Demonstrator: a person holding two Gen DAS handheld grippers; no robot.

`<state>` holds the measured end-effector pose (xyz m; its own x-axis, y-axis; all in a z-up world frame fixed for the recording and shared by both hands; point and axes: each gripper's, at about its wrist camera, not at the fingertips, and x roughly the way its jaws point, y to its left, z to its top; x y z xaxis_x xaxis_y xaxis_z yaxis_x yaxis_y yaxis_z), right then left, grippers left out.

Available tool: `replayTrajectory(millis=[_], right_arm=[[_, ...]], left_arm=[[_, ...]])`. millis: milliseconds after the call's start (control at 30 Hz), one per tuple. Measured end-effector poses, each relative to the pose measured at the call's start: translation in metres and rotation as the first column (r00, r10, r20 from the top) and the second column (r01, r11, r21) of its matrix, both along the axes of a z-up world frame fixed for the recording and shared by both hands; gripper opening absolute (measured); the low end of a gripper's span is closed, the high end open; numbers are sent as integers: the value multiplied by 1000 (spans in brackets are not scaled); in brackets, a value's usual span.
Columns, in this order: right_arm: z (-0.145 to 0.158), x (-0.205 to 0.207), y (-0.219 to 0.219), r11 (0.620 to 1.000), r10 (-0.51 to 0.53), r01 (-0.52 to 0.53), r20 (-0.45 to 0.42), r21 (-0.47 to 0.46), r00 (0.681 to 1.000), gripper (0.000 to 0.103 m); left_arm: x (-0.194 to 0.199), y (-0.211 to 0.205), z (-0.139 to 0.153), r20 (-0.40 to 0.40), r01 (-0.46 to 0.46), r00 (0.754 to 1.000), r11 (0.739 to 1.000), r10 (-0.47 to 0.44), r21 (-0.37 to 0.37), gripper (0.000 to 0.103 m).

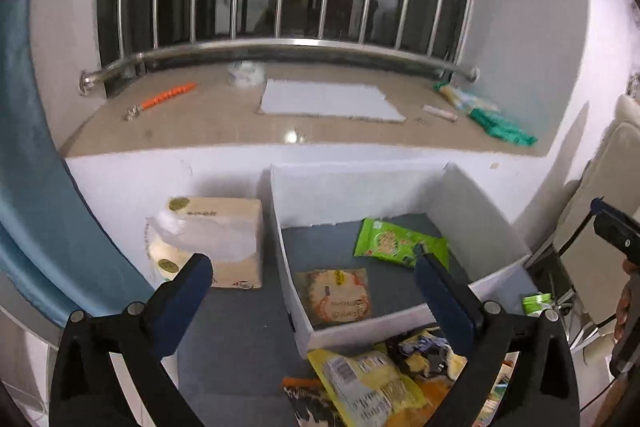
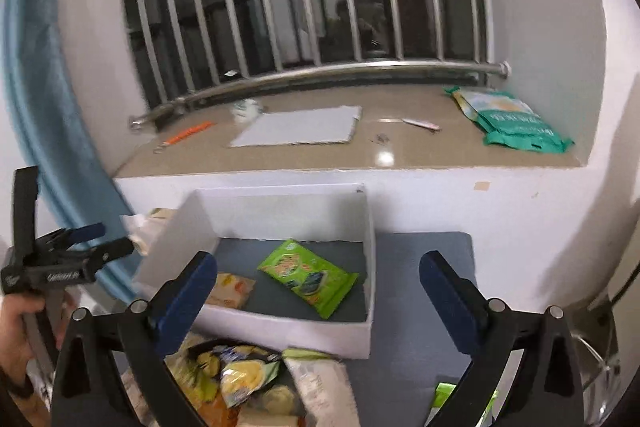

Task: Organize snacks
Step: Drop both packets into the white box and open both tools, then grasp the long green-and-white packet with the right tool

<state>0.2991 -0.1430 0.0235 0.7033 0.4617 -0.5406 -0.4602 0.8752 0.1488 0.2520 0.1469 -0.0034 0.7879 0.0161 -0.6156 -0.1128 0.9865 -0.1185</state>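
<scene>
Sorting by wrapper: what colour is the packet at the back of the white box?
Bright green packet, clearest in the right wrist view.

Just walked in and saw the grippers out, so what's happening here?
A person is sorting snacks into a white box. Both the left gripper and right gripper are open and empty above it. A green packet and a tan packet lie inside; a pile of snacks waits in front.
</scene>
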Motion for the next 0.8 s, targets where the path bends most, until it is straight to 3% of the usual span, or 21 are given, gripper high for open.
replayTrajectory(millis=[133, 333, 467, 667, 800], right_arm=[[10, -37, -15, 999, 31, -32, 31, 28, 999, 103], [10, -96, -48, 999, -4, 2, 58, 41, 998, 103], [-12, -132, -75, 996, -87, 87, 20, 15, 996, 103], [-63, -167, -113, 965, -263, 261, -43, -41, 964, 103], [-102, -154, -121, 938, -323, 301, -121, -169, 939, 103]], left_arm=[[-45, -13, 18, 101, 36, 994, 999, -37, 15, 103], [-114, -43, 20, 125, 59, 991, 998, -55, -23, 103], [-165, -73, 2, 126, 84, 988, 996, -86, 26, 103], [-210, -81, -38, 89, 83, 993, 991, -74, -103, 103], [-226, -77, -39, 105, 54, 993, 994, -44, -92, 103]])
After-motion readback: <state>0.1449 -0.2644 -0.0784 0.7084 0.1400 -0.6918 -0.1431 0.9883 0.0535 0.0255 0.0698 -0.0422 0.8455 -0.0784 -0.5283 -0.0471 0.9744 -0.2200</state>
